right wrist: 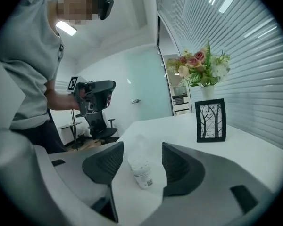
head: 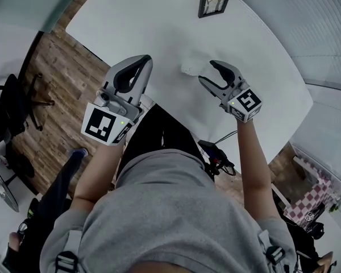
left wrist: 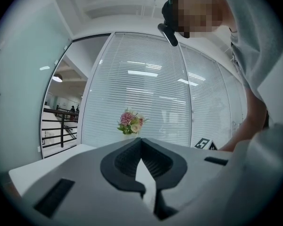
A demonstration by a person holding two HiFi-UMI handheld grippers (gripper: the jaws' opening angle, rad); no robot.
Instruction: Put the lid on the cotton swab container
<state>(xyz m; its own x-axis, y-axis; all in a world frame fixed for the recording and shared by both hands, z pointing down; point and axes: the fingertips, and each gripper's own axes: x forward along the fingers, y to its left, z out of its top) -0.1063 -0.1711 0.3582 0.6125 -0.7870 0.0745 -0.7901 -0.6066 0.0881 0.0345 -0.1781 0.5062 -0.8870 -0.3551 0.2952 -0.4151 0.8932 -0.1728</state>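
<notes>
Only a small, unreadable label on the cotton swab container

Cotton swab container stands on table, before picture frame and flowers

Finding no legible words, brands or numbers anywhere. Carrying only black-and-white square code patterns, no letters or digits: left cube on the left gripper at nine o'clock in the head view, right cube on the right gripper at three o'clock. Showing dark print on the label of the cotton swab container, at six o'clock in the right gripper view, too small for reading.
</notes>
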